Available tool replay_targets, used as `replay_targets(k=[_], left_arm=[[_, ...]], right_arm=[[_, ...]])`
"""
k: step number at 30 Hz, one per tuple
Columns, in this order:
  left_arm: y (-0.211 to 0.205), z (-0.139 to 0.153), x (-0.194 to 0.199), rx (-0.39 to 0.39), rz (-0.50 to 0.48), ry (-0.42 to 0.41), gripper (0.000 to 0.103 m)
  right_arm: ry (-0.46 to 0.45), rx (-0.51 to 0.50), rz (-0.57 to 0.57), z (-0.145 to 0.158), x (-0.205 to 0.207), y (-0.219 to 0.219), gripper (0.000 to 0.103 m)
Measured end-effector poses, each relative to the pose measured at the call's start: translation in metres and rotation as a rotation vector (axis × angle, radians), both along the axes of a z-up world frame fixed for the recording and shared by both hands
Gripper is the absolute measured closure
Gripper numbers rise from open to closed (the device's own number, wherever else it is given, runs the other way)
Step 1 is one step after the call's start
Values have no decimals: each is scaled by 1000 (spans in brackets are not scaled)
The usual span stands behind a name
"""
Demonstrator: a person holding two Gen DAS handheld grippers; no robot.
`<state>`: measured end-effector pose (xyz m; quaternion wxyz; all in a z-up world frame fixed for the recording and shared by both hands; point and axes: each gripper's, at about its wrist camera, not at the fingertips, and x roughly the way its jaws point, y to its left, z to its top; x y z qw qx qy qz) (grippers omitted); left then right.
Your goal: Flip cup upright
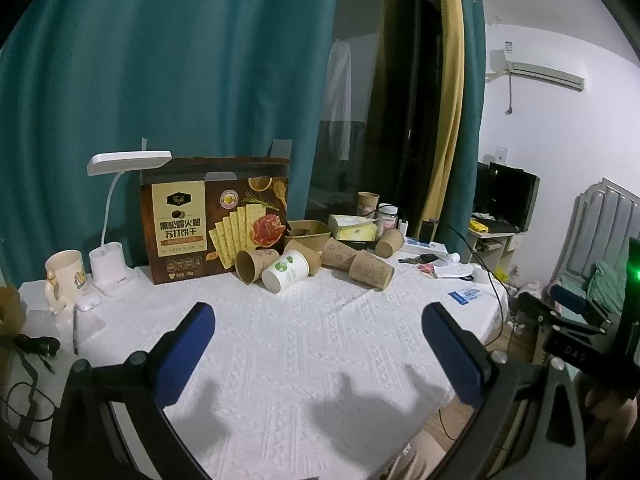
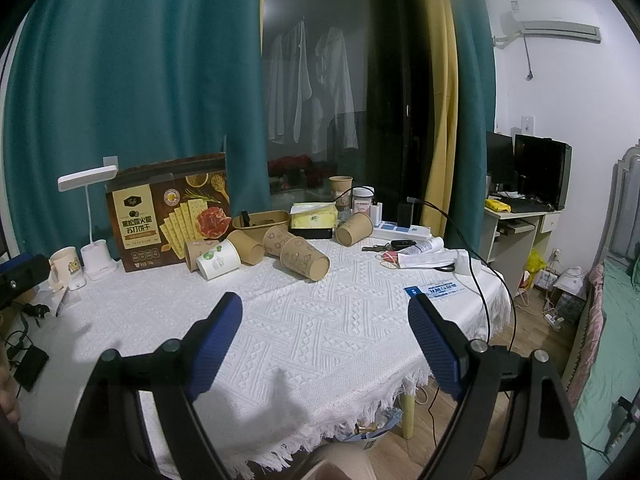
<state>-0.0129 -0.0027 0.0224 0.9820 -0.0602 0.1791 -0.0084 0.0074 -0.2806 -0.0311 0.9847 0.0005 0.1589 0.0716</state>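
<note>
From the left wrist view, we see a white paper cup (image 1: 286, 270) lying on its side among toppled brown paper cups (image 1: 370, 269) before a cracker box (image 1: 216, 218), with a desk lamp (image 1: 114, 216) left. Bare white surface (image 1: 320, 344) stretches toward us. Our left tongs (image 1: 318, 330) hover spread, empty.

From the right wrist view, the white cup (image 2: 219, 259) lies far back; the fringed surface edge (image 2: 400, 384) falls away right. Our right tongs (image 2: 324, 322) gape empty.

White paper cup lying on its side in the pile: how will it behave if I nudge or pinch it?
The white paper cup lies on its side, so a nudge would probably roll it in a curve. It looks thin-walled and light; a firm pinch may dent it. Brown cups touch or crowd it, so they would likely shift too.
</note>
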Motion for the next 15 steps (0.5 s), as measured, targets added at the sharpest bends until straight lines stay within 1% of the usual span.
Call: replay_targets(k=[5, 6, 9, 13, 15], left_arm=[[-1, -2, -2, 1, 3, -4, 0], [-2, -3, -2, -1, 3, -3, 0], [0, -6, 2, -15, -5, 9, 0], [2, -13, 20, 8, -26, 62, 0], [2, -19, 36, 35, -37, 102, 0]], right_arm=[[5, 2, 3, 4, 0, 3, 20], [11, 7, 7, 9, 3, 5, 20], [32, 18, 16, 7, 10, 7, 20], [78, 33, 32, -3, 34, 5, 20], [98, 42, 42, -7, 47, 3, 20]])
